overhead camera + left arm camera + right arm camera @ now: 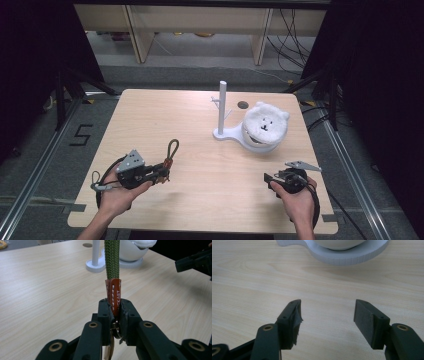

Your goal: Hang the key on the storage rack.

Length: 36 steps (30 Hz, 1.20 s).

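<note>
The left gripper sits at the near left of the surface, its jaws clamped on the orange leather tab of a key strap. In the left gripper view the pads pinch the tab from both sides, with a metal ring tucked just below them. The strap's green braided loop runs straight out from the jaws, so its long axis carries on along the line of the gripper itself. From above, that loop points away from the person and a little to the right, its free end lifted off the wood.

That line matters because the white hook stand stands far and to the right of the loop, well apart from it, its upright post showing just left of the cord in the left gripper view. The short pegs on the post face left, toward the strap. The left hand is clearly the nearer one to bring the loop over a peg.

The right gripper rests at the near right, jaws apart with nothing between them, pointing left across the surface; the stand's base lies ahead of it. A white plush bear hat sits on the bowl of that stand, right of the post.
</note>
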Each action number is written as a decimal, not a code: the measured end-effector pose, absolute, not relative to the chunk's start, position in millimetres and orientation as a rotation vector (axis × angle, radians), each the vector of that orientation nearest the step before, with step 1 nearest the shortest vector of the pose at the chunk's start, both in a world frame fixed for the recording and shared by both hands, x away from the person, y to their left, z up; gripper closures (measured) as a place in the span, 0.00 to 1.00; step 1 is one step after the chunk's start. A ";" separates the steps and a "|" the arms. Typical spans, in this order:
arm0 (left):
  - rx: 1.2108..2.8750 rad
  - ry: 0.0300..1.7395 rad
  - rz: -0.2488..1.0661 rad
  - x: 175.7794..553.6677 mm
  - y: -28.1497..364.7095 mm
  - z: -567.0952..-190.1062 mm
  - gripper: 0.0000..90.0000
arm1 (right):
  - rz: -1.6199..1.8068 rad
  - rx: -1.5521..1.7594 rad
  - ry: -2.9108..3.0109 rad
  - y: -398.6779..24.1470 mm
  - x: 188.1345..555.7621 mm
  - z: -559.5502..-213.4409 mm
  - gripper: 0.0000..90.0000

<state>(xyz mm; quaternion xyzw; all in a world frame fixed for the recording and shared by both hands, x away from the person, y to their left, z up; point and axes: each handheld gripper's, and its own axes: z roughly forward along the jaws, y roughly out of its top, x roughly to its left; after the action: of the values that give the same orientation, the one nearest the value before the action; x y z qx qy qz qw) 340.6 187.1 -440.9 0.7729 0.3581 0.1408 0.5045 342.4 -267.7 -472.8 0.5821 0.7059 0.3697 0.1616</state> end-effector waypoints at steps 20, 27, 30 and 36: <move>1.869 0.832 0.365 353.5 170.4 -429.5 0.88 | 1.029 1.675 1.990 -271.0 340.5 -467.6 0.44; 1.869 0.829 0.368 361.5 163.8 -426.5 0.88 | 1.049 1.665 2.003 -270.4 340.3 -467.8 0.45; 1.873 0.816 0.361 365.2 160.1 -425.9 0.88 | 1.056 1.661 2.003 -270.4 340.7 -468.4 0.45; 1.883 0.805 0.358 373.7 152.4 -424.6 0.88 | 1.049 1.671 1.992 -271.5 340.3 -467.2 0.45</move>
<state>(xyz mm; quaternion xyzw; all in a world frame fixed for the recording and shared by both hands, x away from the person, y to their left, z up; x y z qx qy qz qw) 373.7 152.4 -424.6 0.7810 0.3338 0.1486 0.5065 340.3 -271.5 -467.2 0.5874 0.7004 0.3690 0.1682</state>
